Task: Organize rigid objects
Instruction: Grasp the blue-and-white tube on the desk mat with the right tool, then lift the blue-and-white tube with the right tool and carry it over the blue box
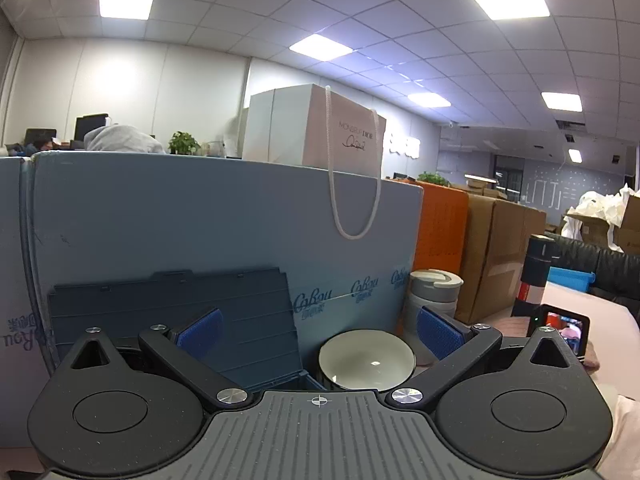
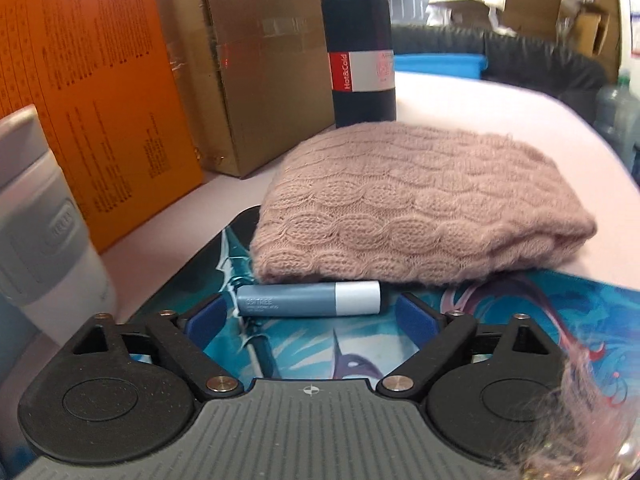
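My left gripper (image 1: pixel 320 330) is open and empty, raised over a dark blue storage box with its lid (image 1: pixel 176 316) standing open, and a white bowl (image 1: pixel 366 360) just right of it. A grey lidded cup (image 1: pixel 434 290) stands behind the bowl. My right gripper (image 2: pixel 310 320) is open, low over a blue printed mat (image 2: pixel 312 348). A grey-blue tube with a white cap (image 2: pixel 310 299) lies crosswise just beyond its fingertips, against a folded pink knit sweater (image 2: pixel 420 212).
A dark thermos with a red and white label (image 2: pixel 360 44) stands behind the sweater. An orange box (image 2: pixel 92 92) and a cardboard box (image 2: pixel 256 60) line the left. The grey cup (image 2: pixel 36 216) is close at left. A blue foam board (image 1: pixel 200 216) rises behind the storage box.
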### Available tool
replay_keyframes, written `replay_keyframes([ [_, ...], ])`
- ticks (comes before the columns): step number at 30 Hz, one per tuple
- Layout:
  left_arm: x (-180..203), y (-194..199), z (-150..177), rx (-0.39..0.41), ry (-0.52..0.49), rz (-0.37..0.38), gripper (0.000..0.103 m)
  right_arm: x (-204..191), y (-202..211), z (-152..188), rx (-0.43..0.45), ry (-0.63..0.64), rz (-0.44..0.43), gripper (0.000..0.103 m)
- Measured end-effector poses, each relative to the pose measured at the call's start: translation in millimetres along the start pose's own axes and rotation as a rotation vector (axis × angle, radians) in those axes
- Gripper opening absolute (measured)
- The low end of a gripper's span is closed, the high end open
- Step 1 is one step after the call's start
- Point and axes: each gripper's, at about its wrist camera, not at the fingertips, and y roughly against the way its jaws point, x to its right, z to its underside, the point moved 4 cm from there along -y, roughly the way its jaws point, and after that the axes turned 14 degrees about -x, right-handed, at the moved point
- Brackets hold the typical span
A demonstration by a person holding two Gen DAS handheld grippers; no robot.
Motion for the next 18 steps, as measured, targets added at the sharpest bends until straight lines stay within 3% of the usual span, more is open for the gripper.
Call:
replay_keyframes([
  [4, -0.2, -0.9, 0.5, -0.007, -0.003, -0.017, 0.103, -3.0, -3.1, -3.4, 0.011, 0.004, 0.012, 0.076],
  [10, -2.3, -1.1, 0.6, -0.01, 0.004, -0.022, 0.103, -4.9, -1.4, -4.5, 0.004, 0.015, -0.005, 0.076],
  [18, 0.2, 3.6, -1.3, 0.005, 0.0, -0.015, 0.103, 14.5, 26.4, -3.1, -0.081, -0.082, -0.176, 0.075],
])
